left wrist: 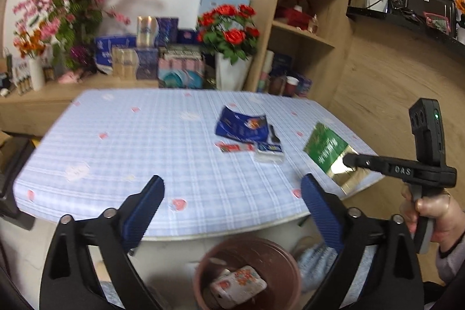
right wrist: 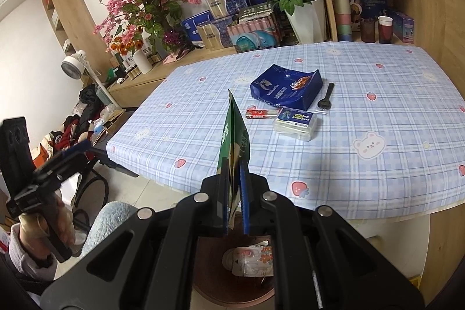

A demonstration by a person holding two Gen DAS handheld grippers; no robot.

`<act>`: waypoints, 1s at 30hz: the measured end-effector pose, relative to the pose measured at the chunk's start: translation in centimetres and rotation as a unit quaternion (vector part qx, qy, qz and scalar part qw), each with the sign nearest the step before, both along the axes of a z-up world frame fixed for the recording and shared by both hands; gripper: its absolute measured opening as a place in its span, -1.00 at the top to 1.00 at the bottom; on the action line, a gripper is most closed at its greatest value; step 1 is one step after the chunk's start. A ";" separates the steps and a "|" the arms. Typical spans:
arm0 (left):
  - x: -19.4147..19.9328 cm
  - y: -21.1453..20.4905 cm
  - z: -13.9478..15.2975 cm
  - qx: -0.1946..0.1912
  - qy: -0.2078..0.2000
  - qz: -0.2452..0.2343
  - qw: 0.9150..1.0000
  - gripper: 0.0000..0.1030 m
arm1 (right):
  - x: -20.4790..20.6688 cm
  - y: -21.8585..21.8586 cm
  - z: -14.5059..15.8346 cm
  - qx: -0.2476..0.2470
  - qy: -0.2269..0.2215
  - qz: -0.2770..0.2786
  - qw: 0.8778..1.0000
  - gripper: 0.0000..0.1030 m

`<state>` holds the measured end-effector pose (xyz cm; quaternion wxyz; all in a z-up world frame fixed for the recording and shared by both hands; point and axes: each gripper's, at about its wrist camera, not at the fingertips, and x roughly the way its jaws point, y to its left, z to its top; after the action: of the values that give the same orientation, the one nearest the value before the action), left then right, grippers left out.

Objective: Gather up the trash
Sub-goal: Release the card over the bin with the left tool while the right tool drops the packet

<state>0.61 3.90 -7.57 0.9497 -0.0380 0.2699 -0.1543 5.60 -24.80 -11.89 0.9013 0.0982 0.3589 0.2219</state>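
Trash collection at the checked worktop (right wrist: 348,164)
Right tool (right wrist: 234,176) clamped on green packet (right wrist: 234,135); left tool (left wrist: 232,193) wide open, empty, above brown bin (left wrist: 203,266).

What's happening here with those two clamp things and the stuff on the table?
A person is clearing trash from the table into a brown bin below its edge. The right gripper has its jaws shut on a green packet. The left gripper is open and empty above the bin, which already holds a wrapper. A blue bag is still on the table.

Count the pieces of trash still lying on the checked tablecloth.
4, clustered mid-table: crumpled blue foil bag, black plastic fork right of it, red wrapper strip in front, clear plastic box nearest. Smaller bits may be hidden.
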 end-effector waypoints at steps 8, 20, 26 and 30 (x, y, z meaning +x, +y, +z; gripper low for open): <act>-0.6 0.9 0.6 0.019 -0.024 0.048 0.998 -0.88 | -0.6 1.2 -0.3 -0.010 0.005 0.020 1.000 0.80; -1.0 1.6 -0.4 0.030 -0.025 0.049 0.998 -0.88 | -1.0 3.3 -2.4 -0.028 0.041 0.056 0.997 0.79; -1.0 1.8 -1.0 0.026 -0.017 0.050 0.998 -0.89 | -1.0 4.3 -4.2 -0.037 0.070 0.072 0.994 0.78; -0.9 1.8 -1.4 0.027 -0.012 0.052 0.998 -0.89 | -1.0 4.8 -4.9 -0.035 0.082 0.081 0.993 0.30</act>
<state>-0.31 5.69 -9.00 0.9603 -0.0243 0.2600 -0.0978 4.60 -19.96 -16.81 0.8506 0.0550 0.4461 0.2731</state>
